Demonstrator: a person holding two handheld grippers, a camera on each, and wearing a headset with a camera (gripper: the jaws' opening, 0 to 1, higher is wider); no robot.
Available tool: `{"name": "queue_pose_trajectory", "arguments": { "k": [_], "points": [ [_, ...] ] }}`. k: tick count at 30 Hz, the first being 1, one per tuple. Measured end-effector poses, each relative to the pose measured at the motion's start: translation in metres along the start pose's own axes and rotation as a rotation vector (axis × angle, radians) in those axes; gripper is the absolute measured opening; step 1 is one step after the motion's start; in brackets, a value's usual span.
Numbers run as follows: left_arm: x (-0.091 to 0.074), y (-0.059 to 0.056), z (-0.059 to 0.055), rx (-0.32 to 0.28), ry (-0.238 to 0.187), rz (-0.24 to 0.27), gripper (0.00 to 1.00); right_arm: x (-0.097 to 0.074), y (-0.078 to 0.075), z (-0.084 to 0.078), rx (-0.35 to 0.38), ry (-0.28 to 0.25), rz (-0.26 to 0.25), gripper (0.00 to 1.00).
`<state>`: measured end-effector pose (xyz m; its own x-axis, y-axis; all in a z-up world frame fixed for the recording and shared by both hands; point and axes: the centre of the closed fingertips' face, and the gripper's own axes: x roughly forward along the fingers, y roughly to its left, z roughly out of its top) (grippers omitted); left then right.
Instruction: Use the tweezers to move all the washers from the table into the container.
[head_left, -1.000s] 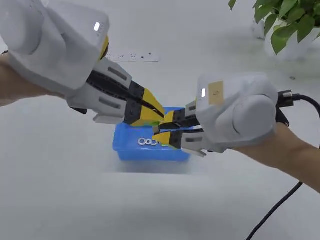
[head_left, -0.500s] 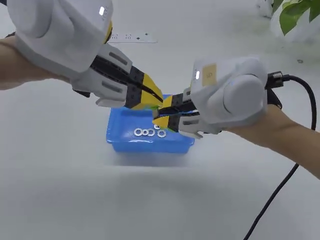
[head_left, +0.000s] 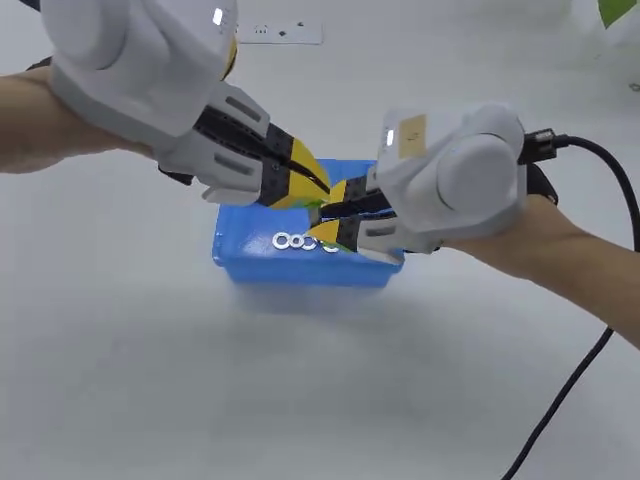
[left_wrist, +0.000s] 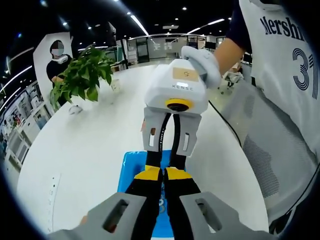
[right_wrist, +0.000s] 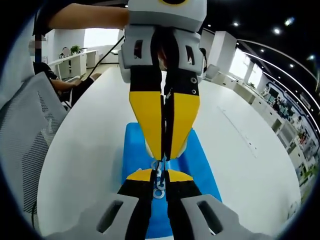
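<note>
Centre of the head view: left gripper (head_left: 318, 188), from upper left, and right gripper (head_left: 325, 213), from the right, meet tip to tip over the blue container (head_left: 300, 272). Several washers (head_left: 295, 241) lie on its floor. Lower centre of the right gripper view: its jaws pinch a thin strip, apparently the tweezers (right_wrist: 160, 172); the left jaws are drawn together too. Judged step: release. Next: part the tweezers, lift clear, check the table (head_left: 150, 380).
</note>
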<state>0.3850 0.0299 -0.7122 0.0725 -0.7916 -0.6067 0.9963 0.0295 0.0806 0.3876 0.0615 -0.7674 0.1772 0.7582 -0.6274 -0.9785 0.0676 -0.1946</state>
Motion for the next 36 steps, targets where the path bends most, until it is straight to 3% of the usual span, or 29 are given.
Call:
{"name": "queue_pose_trajectory", "arguments": {
  "k": [11, 24, 32, 36],
  "points": [
    [0.003, -0.003, -0.001, 0.009, 0.019, -0.001, 0.05, 0.000, 0.002, -0.002, 0.029, -0.014, 0.004, 0.11],
    [-0.013, -0.011, 0.022, 0.048, -0.004, 0.029, 0.05, -0.016, 0.001, 0.008, 0.053, -0.071, -0.042, 0.11],
    [-0.032, -0.019, 0.035, 0.066, -0.004, 0.070, 0.05, -0.032, 0.004, 0.022, 0.030, -0.076, -0.074, 0.10],
    [-0.040, -0.024, 0.037, 0.068, -0.004, 0.078, 0.05, -0.039, 0.011, 0.029, 0.005, -0.065, -0.080, 0.09]
  ]
}}
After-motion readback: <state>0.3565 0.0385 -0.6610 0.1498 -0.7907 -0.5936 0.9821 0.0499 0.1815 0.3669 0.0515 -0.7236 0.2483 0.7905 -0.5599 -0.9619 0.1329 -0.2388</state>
